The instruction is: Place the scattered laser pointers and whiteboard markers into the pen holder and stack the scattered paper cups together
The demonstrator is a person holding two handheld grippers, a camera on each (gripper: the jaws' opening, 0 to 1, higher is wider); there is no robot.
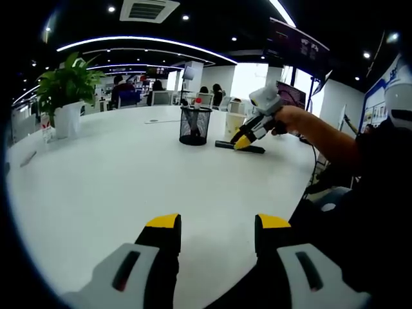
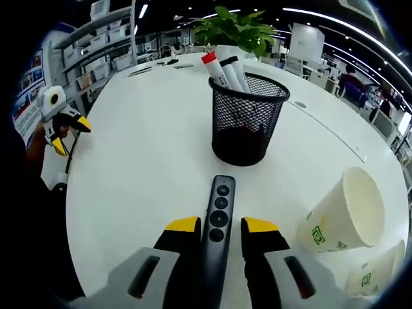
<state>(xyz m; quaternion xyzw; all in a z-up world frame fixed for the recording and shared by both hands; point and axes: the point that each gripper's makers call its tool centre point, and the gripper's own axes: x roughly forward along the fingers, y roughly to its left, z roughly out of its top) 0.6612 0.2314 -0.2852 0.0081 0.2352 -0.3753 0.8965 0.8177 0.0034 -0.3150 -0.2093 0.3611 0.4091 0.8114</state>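
Markers are already stowed in pen holder; laser pointer is straddled by right gripper, jaws spread; cups unstacked on desk; left gripper idle, jaws apart.

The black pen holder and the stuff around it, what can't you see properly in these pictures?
- Pen holder, right gripper view: the mesh hides the lower ends of the markers.
- Laser pointer, right gripper view: its near end is hidden between the right gripper's jaws.
- Second paper cup, right gripper view: cut off by the picture's edge.
- Left gripper view: the holder's contents are too small to make out.
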